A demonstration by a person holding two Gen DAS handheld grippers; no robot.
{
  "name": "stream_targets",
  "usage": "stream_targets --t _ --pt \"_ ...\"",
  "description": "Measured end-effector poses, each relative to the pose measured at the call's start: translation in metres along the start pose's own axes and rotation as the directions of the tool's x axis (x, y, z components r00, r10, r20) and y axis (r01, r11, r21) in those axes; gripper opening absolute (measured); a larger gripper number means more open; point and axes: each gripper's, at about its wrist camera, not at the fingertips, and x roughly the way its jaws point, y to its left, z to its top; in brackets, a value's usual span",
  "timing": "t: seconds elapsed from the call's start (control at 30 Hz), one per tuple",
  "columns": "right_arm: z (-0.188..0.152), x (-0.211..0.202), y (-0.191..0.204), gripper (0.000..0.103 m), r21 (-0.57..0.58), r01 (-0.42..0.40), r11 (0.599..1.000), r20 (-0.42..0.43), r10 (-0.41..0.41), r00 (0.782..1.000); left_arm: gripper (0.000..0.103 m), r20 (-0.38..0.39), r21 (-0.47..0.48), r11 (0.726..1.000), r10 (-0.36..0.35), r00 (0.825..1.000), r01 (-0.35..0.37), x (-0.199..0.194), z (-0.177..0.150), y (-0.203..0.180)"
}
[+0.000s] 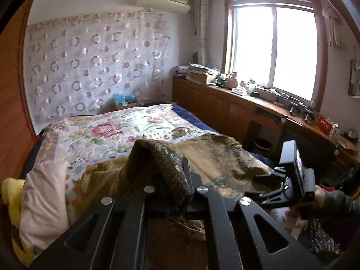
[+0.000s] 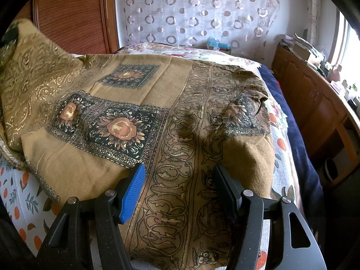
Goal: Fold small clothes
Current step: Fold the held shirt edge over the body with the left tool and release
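Observation:
An olive-brown patterned cloth (image 2: 144,94) with dark flower squares lies spread on the bed. My left gripper (image 1: 174,177) is shut on a raised fold of this cloth (image 1: 157,162), which drapes over its fingers and hides the tips. My right gripper (image 2: 180,180) is open, its blue-padded left finger (image 2: 133,191) and black right finger (image 2: 227,186) resting over the cloth's near edge with nothing between them. The right gripper also shows in the left wrist view (image 1: 290,180), held in a hand at the right.
A floral bedspread (image 1: 112,130) covers the bed. A pink and yellow pile (image 1: 38,200) lies at the left. A wooden cabinet (image 1: 236,105) with clutter runs under the window at the right. A wooden headboard (image 2: 72,15) stands behind the bed.

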Motion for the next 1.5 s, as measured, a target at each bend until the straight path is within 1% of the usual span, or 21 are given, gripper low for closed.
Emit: stream_targets --t 0.17,0.3,0.43,0.5,0.53,0.6,0.63,0.67,0.7,0.77,0.87,1.0,1.07,1.17,1.27,1.5 --pt "0.0 0.0 0.001 0.064 0.001 0.0 1.0 -0.001 0.0 1.0 0.008 0.022 0.045 0.998 -0.042 0.999 0.041 0.009 0.027 -0.027" --pt "0.0 -0.001 0.002 0.064 0.005 0.0 1.0 0.0 0.0 1.0 0.008 0.03 0.102 0.993 -0.054 0.998 0.051 0.02 0.047 -0.052" --pt "0.0 -0.002 0.003 0.064 0.016 -0.002 1.0 0.004 0.002 1.0 0.008 0.004 0.109 0.992 -0.059 0.998 0.058 0.033 0.047 -0.061" --pt "-0.001 -0.002 0.003 0.064 0.027 -0.002 1.0 0.008 0.002 1.0 0.011 -0.028 0.106 0.993 -0.05 0.998 0.052 0.041 0.042 -0.061" --pt "-0.001 -0.003 0.002 0.064 0.037 0.0 0.999 0.013 -0.001 1.0 0.014 -0.046 0.103 0.993 -0.049 0.998 0.054 0.044 0.037 -0.06" --pt "-0.002 -0.005 0.0 0.064 0.061 0.002 0.998 0.026 -0.003 1.0 0.027 -0.07 0.104 0.993 -0.051 0.996 0.058 0.047 0.029 -0.059" --pt "-0.003 -0.007 -0.003 0.064 0.077 -0.007 0.997 0.035 0.004 0.999 0.041 -0.072 0.1 0.993 -0.06 0.996 0.067 0.046 0.025 -0.059" --pt "-0.004 -0.008 -0.005 0.064 0.087 -0.018 0.996 0.044 0.014 0.999 0.046 -0.073 0.095 0.993 -0.067 0.995 0.074 0.045 0.022 -0.059" --pt "-0.004 -0.009 -0.006 0.064 0.093 -0.03 0.995 0.05 0.025 0.998 0.048 -0.079 0.088 0.993 -0.074 0.994 0.081 0.043 0.018 -0.058" --pt "-0.005 -0.012 -0.008 0.064 0.105 -0.041 0.994 0.062 0.034 0.998 0.061 -0.086 0.082 0.993 -0.074 0.993 0.081 0.04 0.013 -0.057" --pt "-0.006 -0.018 -0.008 0.064 0.119 -0.033 0.992 0.084 0.024 0.996 0.07 -0.079 0.068 0.996 -0.06 0.995 0.065 0.029 0.001 -0.054" --pt "-0.002 -0.033 -0.008 0.064 0.118 0.001 0.993 0.135 -0.017 0.991 0.075 -0.087 0.054 0.998 -0.026 0.996 0.031 0.021 -0.015 -0.042" --pt "0.003 -0.038 -0.007 0.064 0.112 -0.016 0.994 0.153 -0.001 0.988 0.075 -0.09 0.044 0.999 -0.001 0.996 0.005 0.015 -0.026 -0.035" --pt "0.011 -0.037 -0.004 0.064 0.082 -0.046 0.996 0.155 0.033 0.987 0.075 -0.098 0.028 0.999 0.021 0.995 -0.019 0.01 -0.036 -0.024" --pt "0.021 -0.022 0.001 0.064 0.033 -0.052 0.998 0.131 0.047 0.99 0.075 -0.102 0.008 0.999 0.035 0.994 -0.034 0.005 -0.046 -0.012" --pt "0.049 0.027 0.009 0.064 -0.027 -0.087 0.996 0.011 0.087 0.996 0.075 -0.106 -0.019 0.998 0.06 0.993 -0.062 -0.002 -0.06 0.002"
